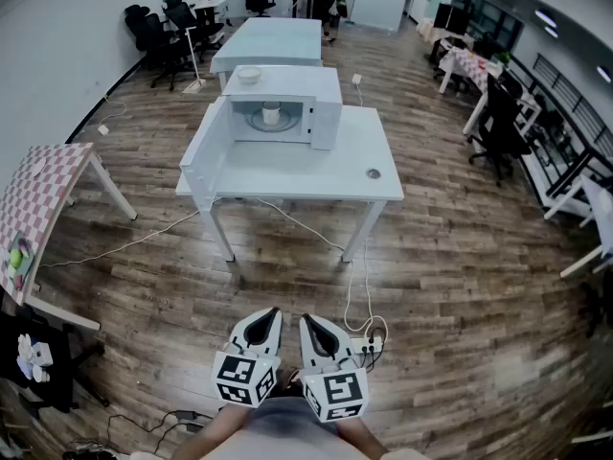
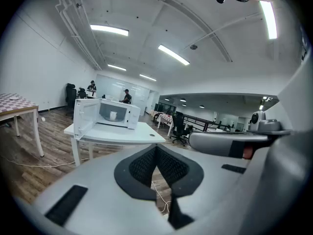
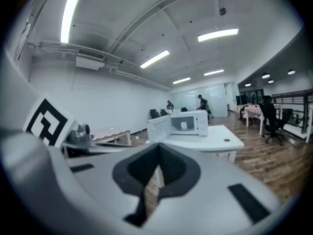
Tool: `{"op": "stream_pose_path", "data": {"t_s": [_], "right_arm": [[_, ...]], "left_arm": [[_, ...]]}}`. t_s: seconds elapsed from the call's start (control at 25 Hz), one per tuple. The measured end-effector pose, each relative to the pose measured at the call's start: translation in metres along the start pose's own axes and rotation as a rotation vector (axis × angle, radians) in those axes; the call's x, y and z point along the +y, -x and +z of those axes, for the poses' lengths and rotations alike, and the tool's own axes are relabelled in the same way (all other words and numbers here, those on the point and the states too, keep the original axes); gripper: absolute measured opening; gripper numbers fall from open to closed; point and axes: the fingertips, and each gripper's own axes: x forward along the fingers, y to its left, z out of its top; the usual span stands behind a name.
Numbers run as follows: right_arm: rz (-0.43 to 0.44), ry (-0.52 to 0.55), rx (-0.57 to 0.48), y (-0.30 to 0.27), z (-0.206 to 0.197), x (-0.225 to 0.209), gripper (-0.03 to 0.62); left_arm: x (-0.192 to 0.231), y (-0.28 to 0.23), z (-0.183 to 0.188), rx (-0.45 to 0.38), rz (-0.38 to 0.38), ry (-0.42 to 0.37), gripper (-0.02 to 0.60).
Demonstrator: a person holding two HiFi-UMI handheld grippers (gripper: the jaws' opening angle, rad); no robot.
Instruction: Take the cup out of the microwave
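Note:
A white microwave (image 1: 287, 103) stands on a white table (image 1: 326, 175) with its door (image 1: 205, 151) swung open to the left. A white cup (image 1: 271, 113) sits inside on the turntable; it also shows as the cup (image 2: 113, 115) in the left gripper view and the cup (image 3: 184, 126) in the right gripper view. My left gripper (image 1: 275, 314) and right gripper (image 1: 307, 320) are held side by side near my body, well short of the table. Both are shut with nothing between the jaws.
A white bowl (image 1: 249, 75) rests on top of the microwave. Cables and a power strip (image 1: 369, 343) lie on the wood floor in front of the table. A checkered table (image 1: 43, 209) stands left, office chairs (image 1: 498, 127) right, people at the far end.

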Motion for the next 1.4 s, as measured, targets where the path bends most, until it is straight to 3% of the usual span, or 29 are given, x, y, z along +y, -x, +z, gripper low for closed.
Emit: {"op": "stream_pose_path", "data": {"t_s": [0.44, 1.0, 1.4], "right_arm": [[0.025, -0.027, 0.019, -0.025, -0.002, -0.017, 0.021], [0.079, -0.046, 0.032, -0.123, 0.026, -0.027, 0.023], [0.046, -0.043, 0.023, -0.190, 0.052, -0.026, 0.023]], "left_arm": [[0.005, -0.022, 0.006, -0.004, -0.009, 0.036, 0.015], [0.071, -0.089, 0.044, 0.000, -0.051, 0.075, 0.015], [0.124, -0.121, 0.080, -0.017, -0.085, 0.075, 0.015]]}}
